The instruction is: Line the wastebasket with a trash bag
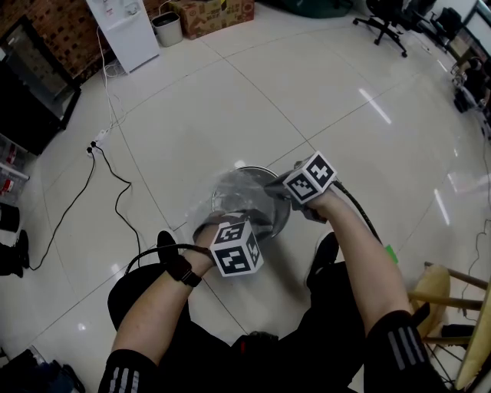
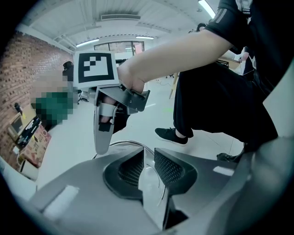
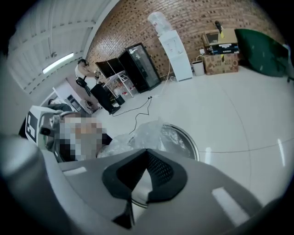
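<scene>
A round metal wastebasket [image 1: 270,222] stands on the floor between the person's feet. A crumpled clear trash bag [image 1: 230,192] is draped over its mouth and bunches up on the left side. My left gripper [image 1: 222,224] sits at the near rim. Its jaws [image 2: 149,158] stand a little apart, with pale bag film and the rim's curve showing in the gap. My right gripper [image 1: 296,196] is at the right rim. Its tips [image 3: 146,153] are closed together, apparently on a fold of the bag [image 3: 151,133] that rises just beyond them. The right gripper's finger [image 2: 101,135] hangs over the rim [image 2: 124,143].
A black cable [image 1: 115,184] trails across the tiles to the left. A wooden stool [image 1: 449,307] stands at the right, close to the person's leg. Far back are a white water dispenser [image 1: 123,31], a small bin [image 1: 166,29], a cardboard box [image 1: 211,15] and an office chair [image 1: 387,19].
</scene>
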